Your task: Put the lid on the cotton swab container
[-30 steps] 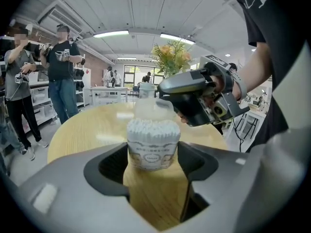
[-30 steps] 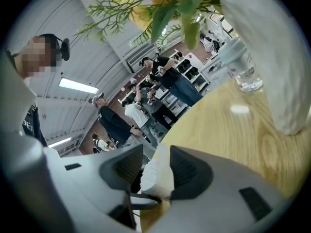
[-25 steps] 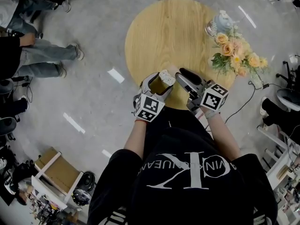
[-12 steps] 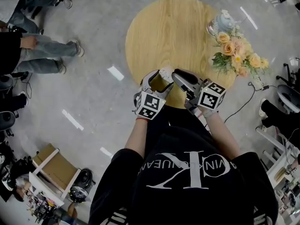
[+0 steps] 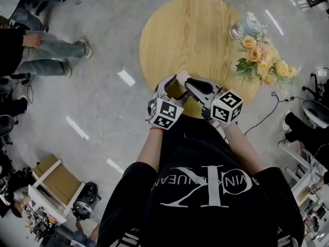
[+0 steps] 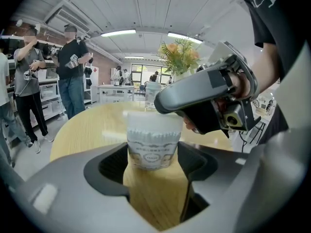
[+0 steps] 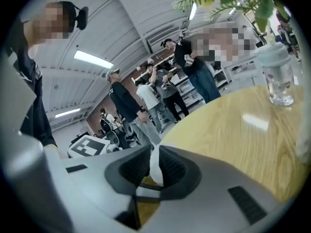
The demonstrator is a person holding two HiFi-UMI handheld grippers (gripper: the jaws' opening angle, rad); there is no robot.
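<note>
The cotton swab container (image 6: pixel 152 143), a white patterned tub, stands on the round wooden table (image 5: pixel 195 30) near its front edge. My left gripper (image 6: pixel 153 154) is shut on its sides (image 5: pixel 176 86). My right gripper (image 5: pixel 188 82) reaches in from the right at the tub's top (image 6: pixel 163 105). Its jaws have just been closing, and a thin white piece (image 7: pixel 155 166), which looks like the lid, is now pinched between them. The tub's whitish top (image 6: pixel 153 122) lies partly under the right fingers. I cannot tell whether the lid is seated.
A bouquet of peach roses (image 5: pixel 262 55) and a lidded glass jar (image 5: pixel 247 23) stand at the table's right edge; the jar (image 7: pixel 279 79) shows in the right gripper view. People (image 5: pixel 41 50) stand on the floor at the left. A cardboard box (image 5: pixel 51 181) lies lower left.
My right gripper has moved left onto the container's top and its jaws have narrowed round the white piece. The left gripper has kept its hold in place.
</note>
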